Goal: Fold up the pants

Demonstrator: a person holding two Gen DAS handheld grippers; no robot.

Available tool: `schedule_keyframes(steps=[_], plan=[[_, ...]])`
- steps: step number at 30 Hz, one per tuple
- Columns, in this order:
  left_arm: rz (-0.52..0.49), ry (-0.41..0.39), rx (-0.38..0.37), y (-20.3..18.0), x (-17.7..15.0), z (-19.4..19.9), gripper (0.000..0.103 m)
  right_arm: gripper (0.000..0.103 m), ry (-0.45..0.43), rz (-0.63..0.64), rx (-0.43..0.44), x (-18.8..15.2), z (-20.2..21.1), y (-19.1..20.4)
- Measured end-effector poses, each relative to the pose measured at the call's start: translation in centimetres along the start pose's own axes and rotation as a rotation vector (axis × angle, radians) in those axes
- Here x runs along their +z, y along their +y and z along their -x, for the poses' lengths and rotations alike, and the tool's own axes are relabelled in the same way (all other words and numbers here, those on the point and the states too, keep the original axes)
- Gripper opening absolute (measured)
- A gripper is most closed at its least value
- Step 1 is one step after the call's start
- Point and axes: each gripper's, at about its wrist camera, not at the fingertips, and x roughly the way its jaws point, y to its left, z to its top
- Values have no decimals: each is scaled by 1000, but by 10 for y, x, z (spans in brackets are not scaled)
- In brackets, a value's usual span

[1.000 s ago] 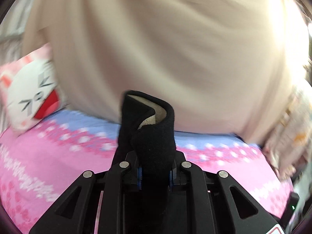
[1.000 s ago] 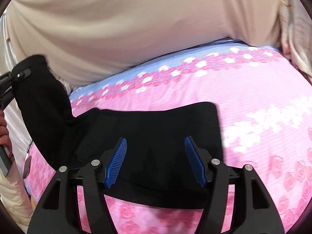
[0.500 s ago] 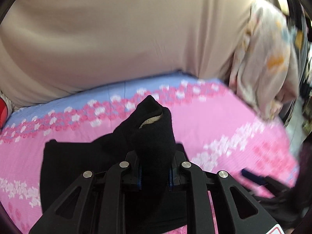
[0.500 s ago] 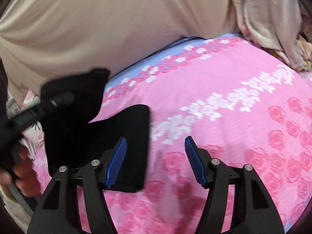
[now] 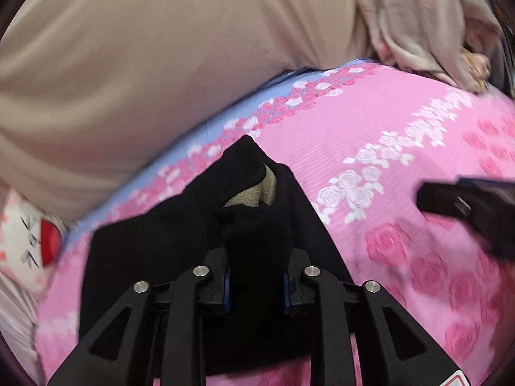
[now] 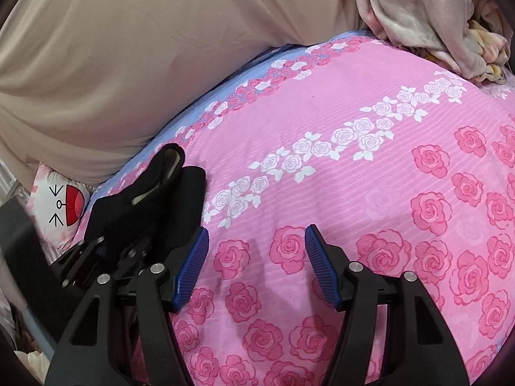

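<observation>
I had the left tool clamped on a bunched fold of the black pants; its jaws had just eased open a touch, yet the fabric was pinched between the blue pads and rose above them in a peak, showing a pale fleecy lining. The rest of the garment lay spread on the pink rose-printed bedspread, filling the lower left and centre of the left wrist view.

In the right wrist view the right tool stood wide over bare bedspread, nothing between its ribbed blue pads. The pants sat at the left of that frame, just beside the left pad, with the left tool gripping them from the lower left.

A large beige cover filled the upper left of both views. A white cushion with a cartoon face showed at the left edge, and a crumpled pale floral cloth lay at the upper right.
</observation>
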Motion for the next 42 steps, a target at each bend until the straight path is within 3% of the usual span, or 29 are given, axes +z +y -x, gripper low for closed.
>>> schedule_keyframes(steps=[2,3,4,5,6,7,9,11,14,15,18,19,20,22,24,26,28,30,31,33,34,37,39,40,42], plan=[[-4,-23,-55,11,-3,20,25,60,-3,-6,13,8,1,-2],[8,-47,-111,20,-5,33,40,61,-7,-7,23,13,2,0],[24,-89,-174,31,-7,46,64,62,-8,-5,49,21,2,4],[46,-155,-215,42,-7,63,71,62,-4,0,68,26,1,8],[61,-219,-190,49,-6,76,83,62,4,18,103,35,-2,17],[62,-257,-162,50,-6,82,85,63,6,35,136,42,-5,26],[-14,-301,-95,40,-2,86,85,71,13,63,207,55,-14,45],[-28,-278,-110,45,0,85,85,71,44,100,234,66,-32,69],[72,-138,-197,85,3,65,85,71,101,176,201,69,-62,96],[114,-91,-195,102,2,54,85,70,118,195,201,68,-70,104],[246,16,-83,166,-8,17,85,54,150,250,220,66,-91,126],[279,40,-50,183,-11,7,85,51,159,276,189,64,-100,133],[338,74,-17,210,-17,-6,85,34,175,291,174,63,-108,137],[433,130,2,249,-30,-27,85,12,165,290,166,63,-109,139],[476,206,28,279,-47,-52,85,8,93,292,151,69,-90,135],[448,246,104,285,-65,-68,85,8,99,259,97,70,-96,119],[435,302,113,283,-82,-91,85,9,197,196,90,61,-124,97],[462,313,91,286,-95,-99,86,11,154,149,113,64,-109,96],[463,302,92,287,-97,-100,86,14,92,123,95,68,-90,98],[464,297,90,288,-98,-97,86,15,-18,149,62,73,-59,114],[468,298,83,290,-99,-99,86,15,-22,182,101,73,-51,129],[477,295,85,286,-101,-99,87,12,128,303,219,52,-77,177],[469,291,97,286,-99,-99,87,10,194,385,89,40,-114,181],[466,291,97,285,-96,-98,87,4,233,362,41,39,-137,168],[461,293,97,285,-95,-96,87,2,228,198,127,48,-130,150]])
